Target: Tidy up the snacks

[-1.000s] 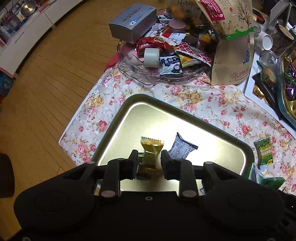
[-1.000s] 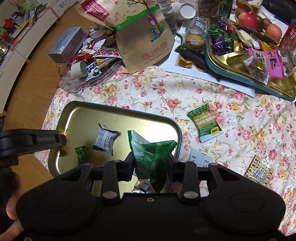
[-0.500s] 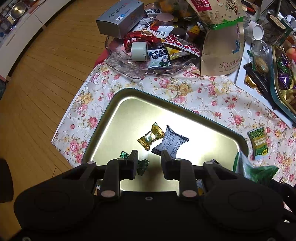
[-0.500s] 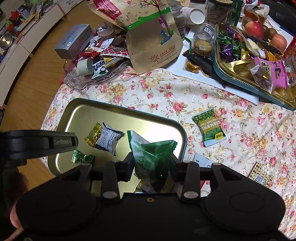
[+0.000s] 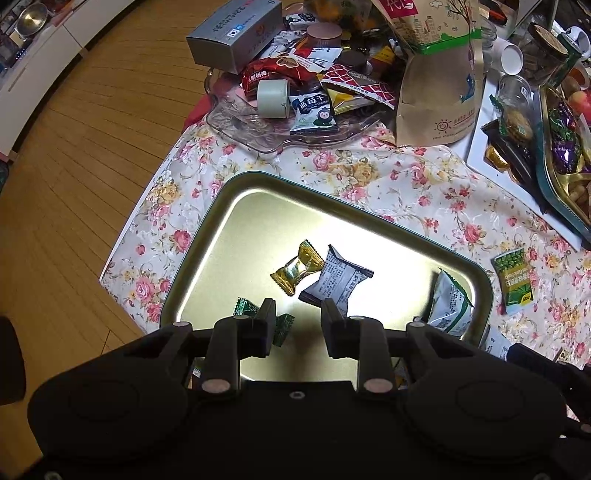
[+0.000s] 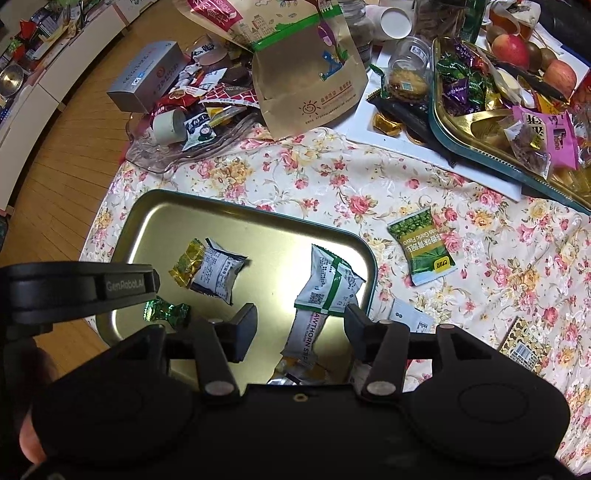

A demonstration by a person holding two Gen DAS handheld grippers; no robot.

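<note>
A gold metal tray [image 5: 258, 206] [image 6: 166, 218] lies on the floral tablecloth. In it lie a gold candy [image 5: 297, 267] [image 6: 186, 263], a grey-white packet [image 5: 338, 282] [image 6: 219, 273], a small green candy [image 5: 282, 325] [image 6: 166, 311] and a green-and-white packet [image 5: 448, 306] [image 6: 330, 286] near the right rim. A white hawthorn strip packet [image 6: 304, 338] lies below it. My left gripper [image 5: 298, 326] is open and empty over the tray's near edge. My right gripper [image 6: 300, 326] is open and empty just above the green-and-white packet.
A green pea packet [image 5: 515, 282] [image 6: 424, 245] lies on the cloth right of the tray. A clear dish [image 5: 258, 127] piled with snacks, a grey box [image 5: 232, 35] and a brown paper bag [image 5: 439, 92] stand behind. A gold sweets tray [image 6: 491, 125] is at the far right.
My left gripper let go of the gold candy, which now lies in the tray. My right gripper opened and dropped the green-and-white packet into the tray.
</note>
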